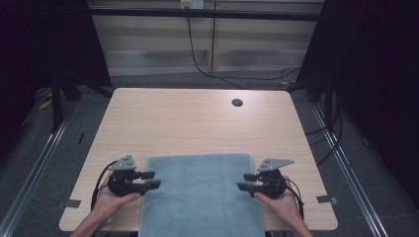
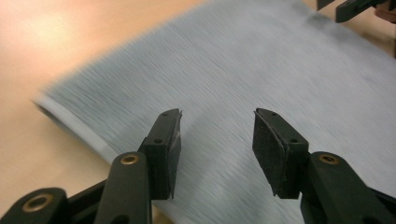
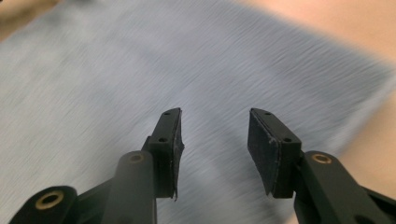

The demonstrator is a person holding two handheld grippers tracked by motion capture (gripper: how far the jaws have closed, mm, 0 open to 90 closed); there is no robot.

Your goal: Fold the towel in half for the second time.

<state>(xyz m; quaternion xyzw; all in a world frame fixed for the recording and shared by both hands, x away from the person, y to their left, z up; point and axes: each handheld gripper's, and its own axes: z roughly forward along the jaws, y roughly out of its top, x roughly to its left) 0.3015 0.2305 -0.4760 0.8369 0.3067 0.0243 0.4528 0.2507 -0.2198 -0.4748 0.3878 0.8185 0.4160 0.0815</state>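
Holding a gripper in each hand, we sit at the near edge of the table (image 1: 197,118), where a grey-blue towel (image 1: 202,192) lies flat between us, its near end running off the table edge and cut off at the bottom of the high view. Our left gripper (image 1: 152,179) hovers at the towel's left edge, fingers (image 2: 163,149) spread wide with nothing between them. Our right gripper (image 1: 245,181) mirrors it at the right edge, fingers (image 3: 266,149) just as wide apart and empty. We judge the cloth soft, light and limp, so it will sag and drag; a pinch right at each side edge looks best. Both gripper views are smeared by blur, so the weave and hem are hard to read. Farther off, a small dark hole (image 1: 237,102) marks the tabletop.
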